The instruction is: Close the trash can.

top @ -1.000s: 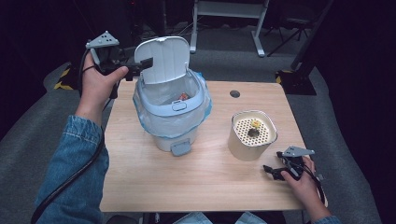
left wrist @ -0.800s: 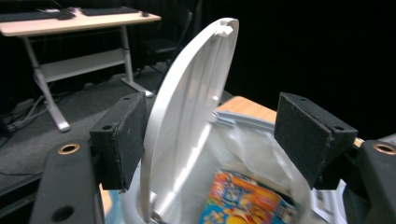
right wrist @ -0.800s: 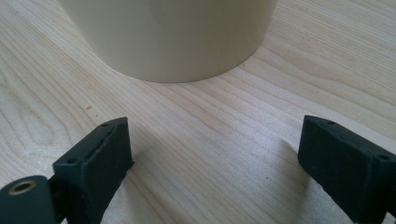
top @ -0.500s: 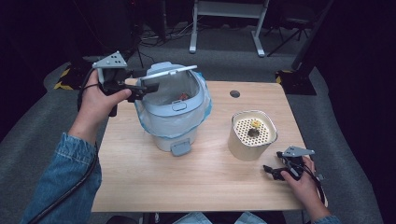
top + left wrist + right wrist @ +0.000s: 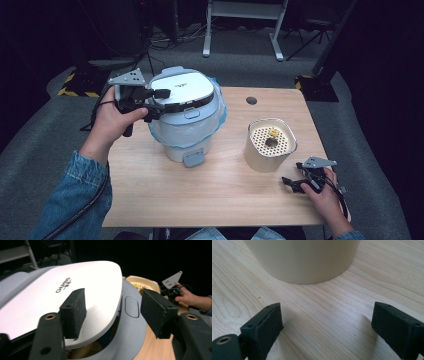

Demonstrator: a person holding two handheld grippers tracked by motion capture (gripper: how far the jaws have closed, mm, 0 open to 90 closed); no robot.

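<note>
Lid point(image 5: 181, 91) of the bin point(image 5: 186, 131) lies almost down on the bin's pale blue rim, a dark gap showing under its near edge in the left gripper view, where some contents show dimly inside. The lid is white with grey lettering. The bin stands on the rear left part of the desk point(image 5: 210, 195), lined with a clear blue-tinted bag point(image 5: 165, 136) that spills over its rim, and a grey pedal point(image 5: 192, 159) juts from its foot toward the person.

The left tongs point(image 5: 156, 102) reach in from the left at the lid's edge. Their jaws have just been closing and stand partly apart, with the lid's edge between them: one jaw rests over the lid's top and the other hangs below its edge, beside the rim. Whether the pads press on the lid I cannot tell; a gap shows at the lower jaw, so the lid looks released rather than grasped. The left hand point(image 5: 116, 120) wraps the handle, a denim sleeve point(image 5: 70, 200) behind it.

Right of the bin, well apart from it, stands a cream round tub point(image 5: 269, 145) with a perforated top, a small yellow bit point(image 5: 273, 132) lying on it.

The right tongs point(image 5: 290, 184) rest low on the desk near its front right corner, just beside the tub, jaws spread wide with bare wood between them, holding nothing
</note>
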